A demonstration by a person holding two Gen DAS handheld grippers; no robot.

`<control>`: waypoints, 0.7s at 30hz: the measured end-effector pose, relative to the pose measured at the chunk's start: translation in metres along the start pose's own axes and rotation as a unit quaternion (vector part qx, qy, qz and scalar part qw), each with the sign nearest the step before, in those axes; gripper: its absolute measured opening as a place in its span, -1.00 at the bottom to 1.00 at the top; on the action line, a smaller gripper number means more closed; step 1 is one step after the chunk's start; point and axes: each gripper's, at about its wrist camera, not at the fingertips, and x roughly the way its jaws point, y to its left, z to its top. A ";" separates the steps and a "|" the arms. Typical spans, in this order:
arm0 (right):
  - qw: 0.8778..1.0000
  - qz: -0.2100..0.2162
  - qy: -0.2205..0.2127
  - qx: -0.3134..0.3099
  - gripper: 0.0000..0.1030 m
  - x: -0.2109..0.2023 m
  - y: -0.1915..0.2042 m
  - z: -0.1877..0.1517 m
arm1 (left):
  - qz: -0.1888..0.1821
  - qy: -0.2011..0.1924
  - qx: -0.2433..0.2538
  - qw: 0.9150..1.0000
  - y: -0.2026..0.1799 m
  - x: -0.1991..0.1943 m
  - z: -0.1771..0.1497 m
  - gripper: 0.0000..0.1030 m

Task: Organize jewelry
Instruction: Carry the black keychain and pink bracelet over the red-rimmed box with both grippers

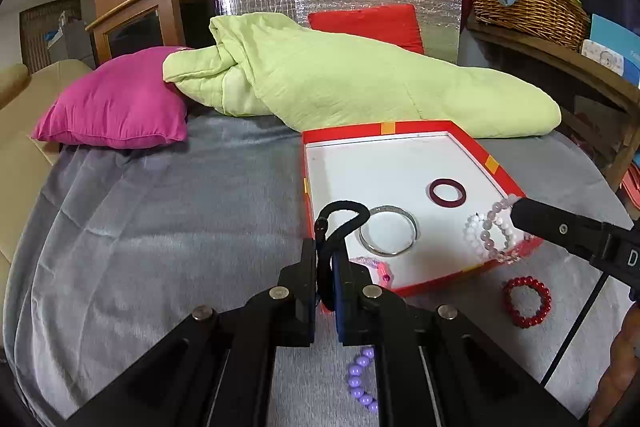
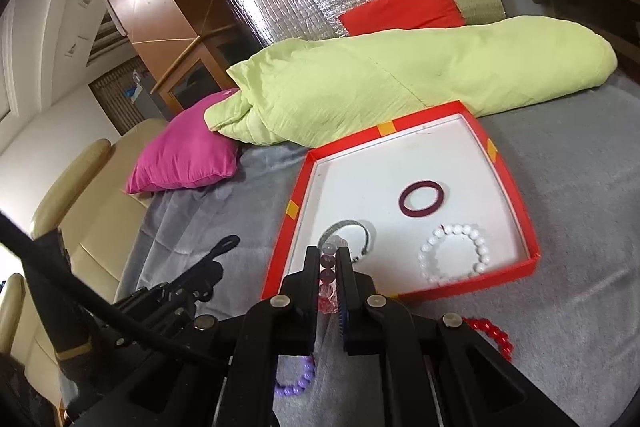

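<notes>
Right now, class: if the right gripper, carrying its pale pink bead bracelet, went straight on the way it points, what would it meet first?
Probably the thin silver bangle on the white floor of the red cardboard tray, directly ahead of the right gripper; depth is unclear.

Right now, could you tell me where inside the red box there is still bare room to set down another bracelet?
The red box is bare across its far half, between the back wall and the maroon ring. The near half is crowded: silver bangle near left, white bead bracelet near right, and both shut grippers holding pieces over the near edge.
</notes>
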 end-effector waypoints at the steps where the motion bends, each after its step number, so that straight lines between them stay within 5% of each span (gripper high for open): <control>1: 1.000 0.002 0.000 0.000 -0.83 0.002 0.001 0.002 | 0.002 -0.001 0.001 1.000 -0.001 0.002 0.001 -0.85; 21: 0.999 0.009 -0.004 0.044 -0.83 0.066 -0.020 0.052 | -0.006 0.012 -0.025 1.000 -0.001 0.067 0.039 -0.85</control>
